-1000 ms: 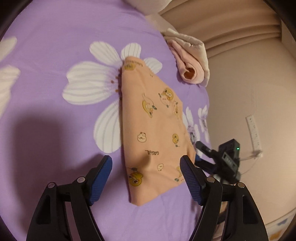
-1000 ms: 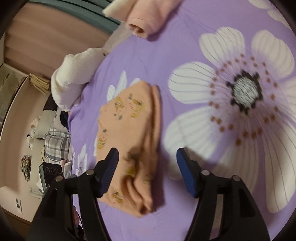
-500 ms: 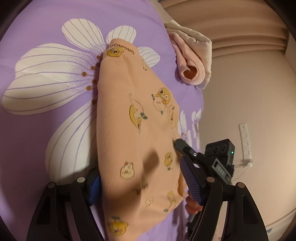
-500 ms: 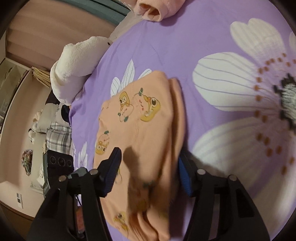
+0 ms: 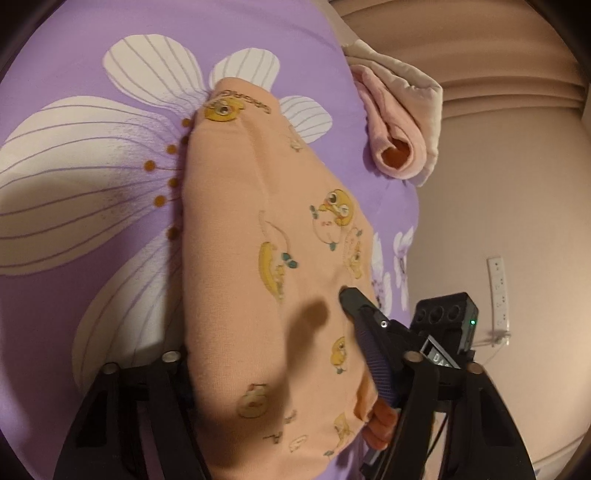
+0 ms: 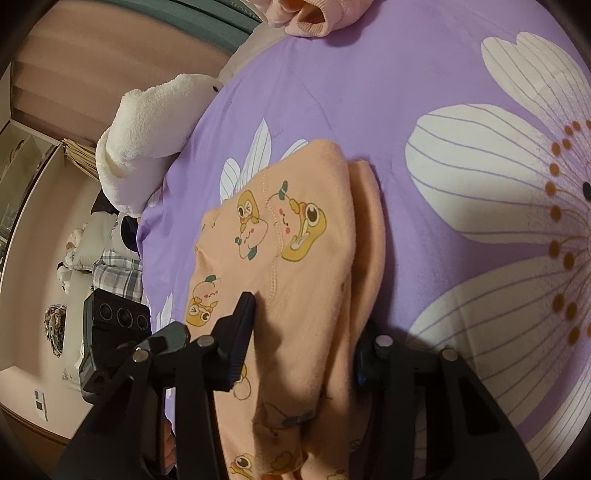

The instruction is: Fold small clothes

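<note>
A folded peach garment with cartoon prints lies on the purple flowered bedspread; it shows in the left wrist view and in the right wrist view. My left gripper is open, its fingers straddling the garment's near end, the left finger partly under the cloth. My right gripper is open and straddles the garment's other end, with the right finger hidden behind the fabric. The right gripper also shows in the left wrist view, and the left one in the right wrist view.
A rolled pink garment lies at the bedspread's far edge, also in the right wrist view. A white plush pillow rests by the bed edge. The bedspread spreads to the left.
Both grippers have moved forward and down onto the peach garment, from hovering short of it to straddling its two ends. They stay open.
</note>
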`<state>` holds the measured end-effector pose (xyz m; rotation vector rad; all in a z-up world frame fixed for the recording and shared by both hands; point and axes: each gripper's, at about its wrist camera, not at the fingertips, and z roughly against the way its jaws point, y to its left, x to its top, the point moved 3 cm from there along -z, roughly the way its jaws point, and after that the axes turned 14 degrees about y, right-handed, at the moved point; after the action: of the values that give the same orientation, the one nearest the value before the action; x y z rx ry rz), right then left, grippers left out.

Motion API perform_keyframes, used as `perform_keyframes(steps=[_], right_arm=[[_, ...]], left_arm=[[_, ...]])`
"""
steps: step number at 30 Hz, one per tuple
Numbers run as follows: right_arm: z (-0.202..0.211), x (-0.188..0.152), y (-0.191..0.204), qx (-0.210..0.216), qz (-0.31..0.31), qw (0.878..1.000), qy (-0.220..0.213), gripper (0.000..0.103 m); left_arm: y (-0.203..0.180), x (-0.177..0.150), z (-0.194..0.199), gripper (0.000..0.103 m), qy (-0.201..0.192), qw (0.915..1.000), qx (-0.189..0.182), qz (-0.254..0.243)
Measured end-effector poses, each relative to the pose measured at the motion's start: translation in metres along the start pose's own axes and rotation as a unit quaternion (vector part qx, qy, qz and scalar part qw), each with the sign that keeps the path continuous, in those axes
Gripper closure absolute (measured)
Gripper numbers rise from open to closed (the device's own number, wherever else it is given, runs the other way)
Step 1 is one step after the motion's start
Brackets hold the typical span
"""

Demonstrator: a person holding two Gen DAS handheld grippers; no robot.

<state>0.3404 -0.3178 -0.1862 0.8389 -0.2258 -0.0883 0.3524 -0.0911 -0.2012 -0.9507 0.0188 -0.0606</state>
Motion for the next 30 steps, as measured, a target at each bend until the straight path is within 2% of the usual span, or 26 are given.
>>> perform_keyframes(steps=[3, 8, 13, 18, 24, 30], right_arm=[[0.000, 0.000, -0.001, -0.001, -0.002, 1.000, -0.002, 0.064], [0.000, -0.002, 0.004, -0.019, 0.009, 1.000, -0.005, 0.069], [-0.001, -0.006, 0.013, -0.052, 0.024, 0.998, -0.015, 0.076], [-0.002, -0.011, 0.030, -0.108, 0.058, 0.992, -0.032, 0.082], [0.002, -0.014, 0.046, -0.144, 0.086, 0.985, -0.049, 0.084], [0.009, -0.025, 0.065, -0.155, 0.114, 0.980, -0.061, 0.084]], left_arm=[[0.008, 0.000, 0.002, 0.065, 0.001, 0.9999, 0.009, 0.012], [0.013, -0.001, 0.003, 0.073, 0.002, 0.9996, 0.022, 0.018], [0.002, -0.003, 0.002, 0.076, -0.006, 0.9975, 0.071, -0.002], [-0.009, -0.005, 0.001, 0.078, -0.013, 0.9930, 0.115, -0.024], [-0.011, -0.008, 0.004, 0.078, -0.015, 0.9916, 0.125, -0.030], [-0.023, -0.021, 0.007, 0.079, -0.022, 0.9873, 0.149, -0.051]])
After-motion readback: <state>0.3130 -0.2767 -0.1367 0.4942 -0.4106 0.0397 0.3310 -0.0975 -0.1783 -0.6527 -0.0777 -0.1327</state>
